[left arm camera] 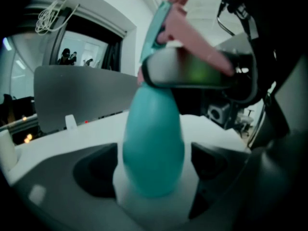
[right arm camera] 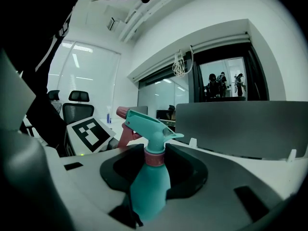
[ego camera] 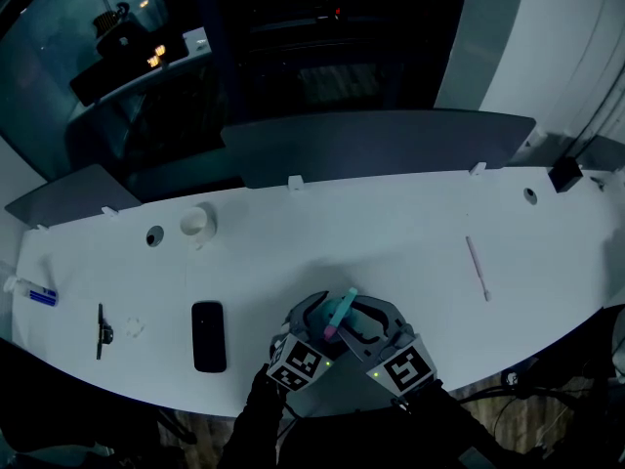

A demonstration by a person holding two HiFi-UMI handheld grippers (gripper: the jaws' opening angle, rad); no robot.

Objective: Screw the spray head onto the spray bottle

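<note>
A teal spray bottle (ego camera: 341, 313) with its spray head (right arm camera: 147, 126) and pink collar (right arm camera: 155, 159) on top stands tilted between both grippers near the white table's (ego camera: 391, 233) front edge. My right gripper (ego camera: 367, 320) is shut on the bottle; in the left gripper view one of its jaws wraps the bottle just under the pink trigger (left arm camera: 192, 37). My left gripper (ego camera: 314, 317) is open. The bottle's body (left arm camera: 153, 148) stands between its jaws with a gap showing on each side. In the right gripper view the bottle's body (right arm camera: 148, 189) sits between dark pads (right arm camera: 192, 177).
On the table lie a black phone (ego camera: 208, 335), a white cup (ego camera: 196, 223), a pink stick (ego camera: 477, 267), a small black tool (ego camera: 100, 330) and a blue-marked item (ego camera: 34, 294) at the far left. A grey partition (ego camera: 371, 145) runs along the table's back.
</note>
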